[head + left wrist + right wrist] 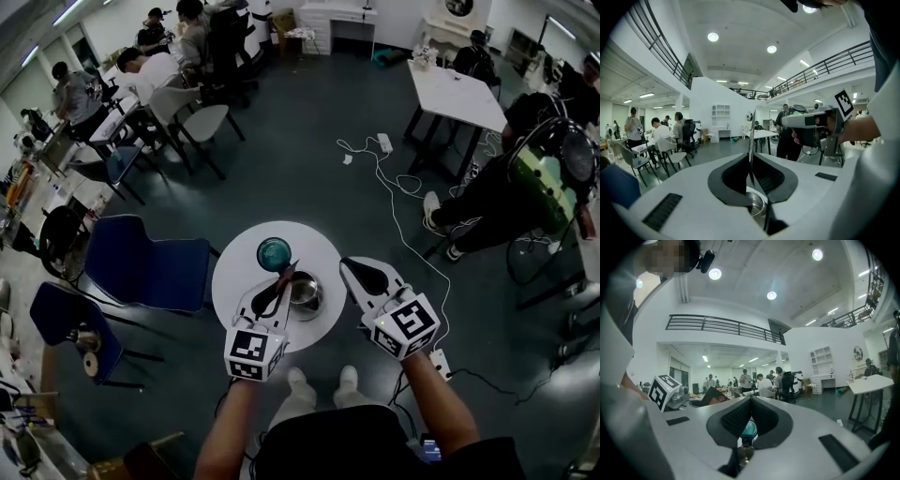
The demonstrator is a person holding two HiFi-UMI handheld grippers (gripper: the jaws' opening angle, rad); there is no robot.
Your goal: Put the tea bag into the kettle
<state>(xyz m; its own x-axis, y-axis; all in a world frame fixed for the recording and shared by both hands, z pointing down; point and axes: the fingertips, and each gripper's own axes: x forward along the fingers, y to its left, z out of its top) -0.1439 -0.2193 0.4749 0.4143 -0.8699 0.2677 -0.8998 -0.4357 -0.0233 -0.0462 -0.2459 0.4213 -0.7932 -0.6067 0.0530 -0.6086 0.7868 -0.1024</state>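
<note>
Open-topped kettle (308, 298), teal vessel (274, 253) just behind it

white, black-padded left hand-held gripper (284, 279) and right hand-held gripper (350, 265); white shoes (298, 378).

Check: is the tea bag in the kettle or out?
Out. The left gripper is shut on the tea bag, which sticks up between its jaws, above the kettle.
</note>
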